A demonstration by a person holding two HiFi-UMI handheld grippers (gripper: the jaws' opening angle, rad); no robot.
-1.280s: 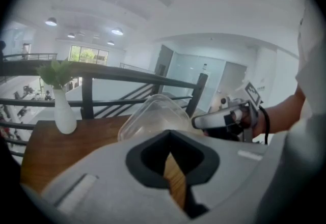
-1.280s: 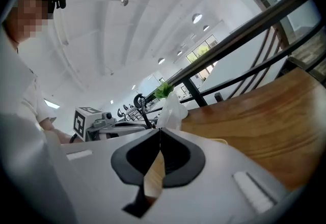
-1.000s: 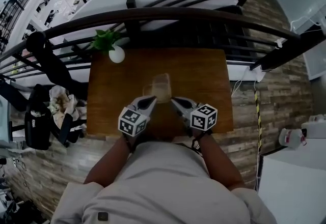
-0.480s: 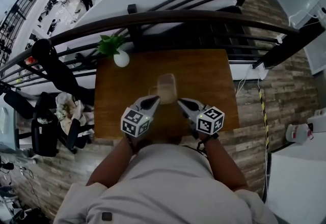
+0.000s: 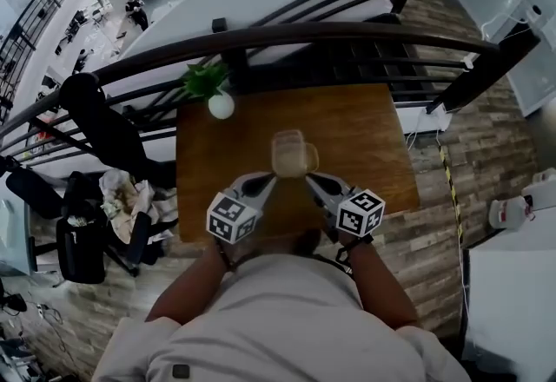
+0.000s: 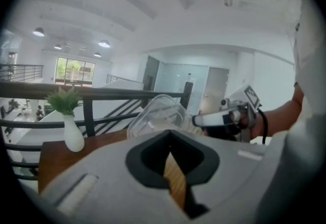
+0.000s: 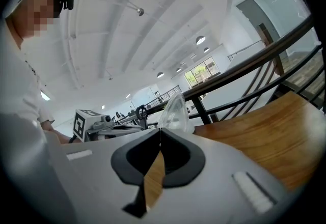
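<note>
A clear plastic container hangs over the wooden table, held from both sides. My left gripper is shut on its left rim and my right gripper is shut on its right rim. In the left gripper view the container rises just past the closed jaw tips of the left gripper, with the right gripper's body beyond it. From the right gripper the container shows edge-on, and the marker cube of the left gripper sits behind it.
A white vase with a green plant stands at the table's far left corner. A black railing runs along the table's far edge. Dark chairs and bags stand on the floor at the left. A white jug sits on the floor at the right.
Both grippers have lifted with the container still between them. The table and vase sit lower in the gripper views, and the container looks larger in the head view.
</note>
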